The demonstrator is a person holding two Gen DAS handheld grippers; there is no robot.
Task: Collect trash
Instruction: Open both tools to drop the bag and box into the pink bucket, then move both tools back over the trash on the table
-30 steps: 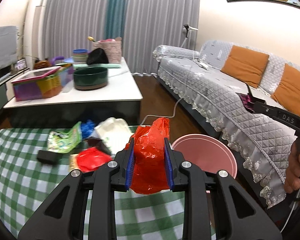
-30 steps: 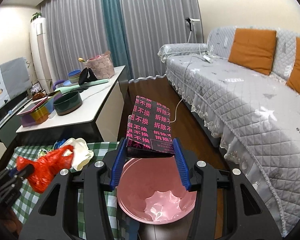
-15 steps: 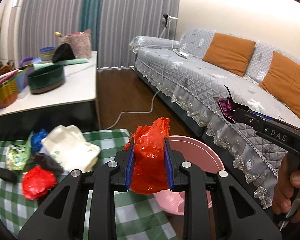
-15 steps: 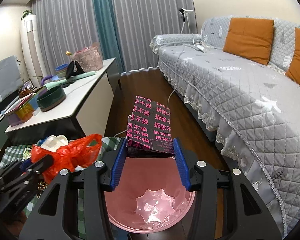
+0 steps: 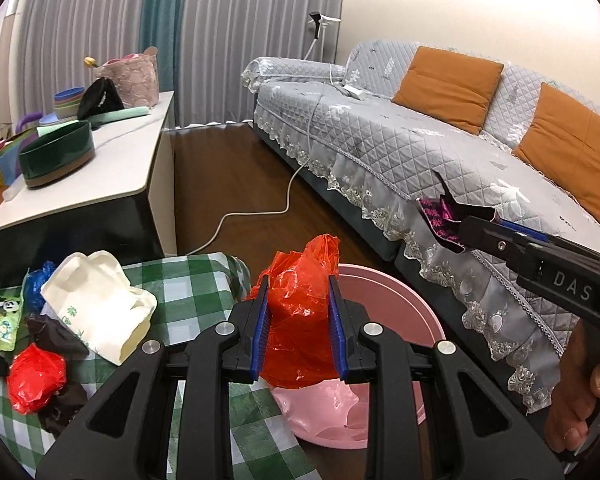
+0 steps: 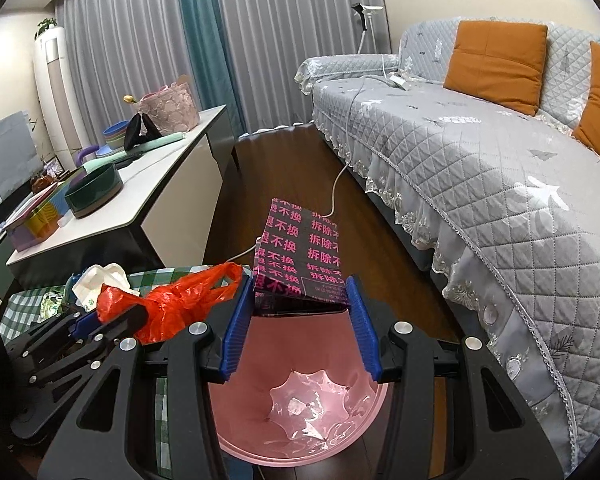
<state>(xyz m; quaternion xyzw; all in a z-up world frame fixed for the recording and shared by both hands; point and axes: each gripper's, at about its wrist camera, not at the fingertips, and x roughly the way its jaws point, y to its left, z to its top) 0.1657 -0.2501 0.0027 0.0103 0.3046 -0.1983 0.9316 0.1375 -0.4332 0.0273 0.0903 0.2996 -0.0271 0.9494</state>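
Above the pink bin (image 6: 300, 408), right fingers (image 6: 360, 320) pinch a flat packet (image 6: 302, 262) pointing forward; left fingers (image 5: 260, 320) clamp the upright red bag (image 5: 300, 320).

My left hand-held gripper (image 5: 298, 320) is black with blue pads (image 5: 259, 332), and the crumpled plastic bag (image 5: 300, 320) between them is bright orange-red. My right hand-held gripper (image 6: 298, 332) has the same black body and blue pads, closed on a black packet (image 6: 300, 260) printed with rows of pink characters. The bin (image 6: 300, 412) below is pale pink with a glossy clear liner. The cloth on the near surface (image 5: 188, 292) is green-and-white check, carrying a cream bag (image 5: 96, 304), a red bag (image 5: 36, 376) and a blue scrap (image 5: 36, 286). The sofa (image 6: 480, 168) on the right is quilted grey with orange cushions (image 6: 496, 64). The far bowl (image 5: 56, 154) is dark green.
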